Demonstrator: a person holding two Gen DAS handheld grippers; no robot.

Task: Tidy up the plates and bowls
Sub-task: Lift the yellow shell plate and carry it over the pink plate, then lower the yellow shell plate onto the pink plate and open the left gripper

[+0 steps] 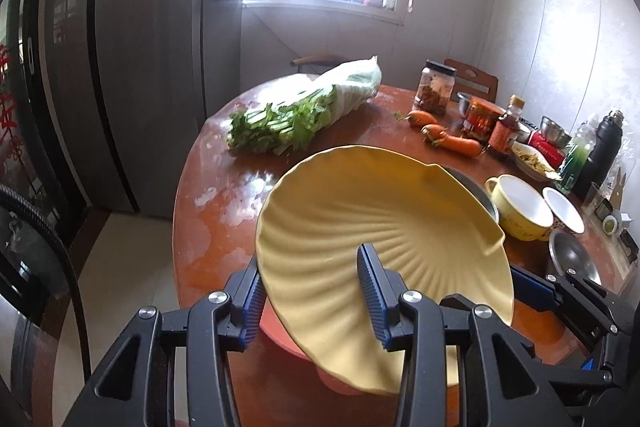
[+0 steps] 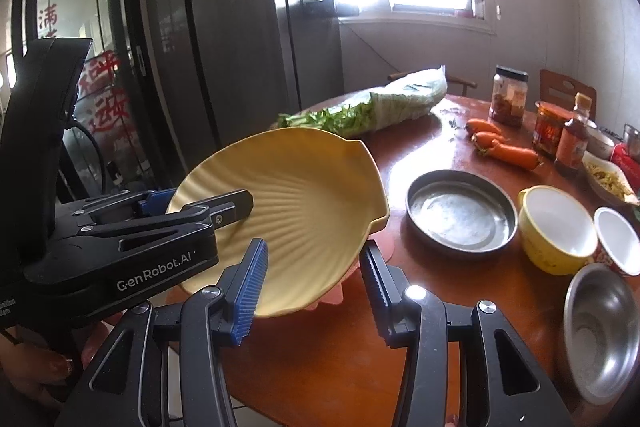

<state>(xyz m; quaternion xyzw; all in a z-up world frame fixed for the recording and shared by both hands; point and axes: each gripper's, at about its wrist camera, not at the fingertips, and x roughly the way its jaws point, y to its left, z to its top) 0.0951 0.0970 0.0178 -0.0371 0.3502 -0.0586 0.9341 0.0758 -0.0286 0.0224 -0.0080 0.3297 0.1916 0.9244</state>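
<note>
My left gripper point(image 1: 312, 267) is shut on the rim of a yellow shell-shaped plate point(image 1: 372, 223) and holds it tilted above the round wooden table point(image 1: 216, 211). The same plate point(image 2: 304, 195) shows in the right wrist view, with the left gripper point(image 2: 192, 209) clamped on its left rim. An orange-pink plate point(image 2: 352, 287) lies on the table under it. My right gripper point(image 2: 316, 259) is open and empty, just below the yellow plate's near edge. A flat steel dish point(image 2: 460, 219), a yellow cup-bowl point(image 2: 556, 227), a small white bowl point(image 2: 618, 239) and a steel bowl point(image 2: 604, 331) stand to the right.
A bag of greens point(image 1: 304, 111), carrots point(image 1: 452, 139), jars and sauce bottles point(image 1: 480, 119) and a black flask point(image 1: 604, 151) crowd the far and right parts of the table. A dark fridge point(image 2: 224, 39) stands on the left. The table edge is close in front.
</note>
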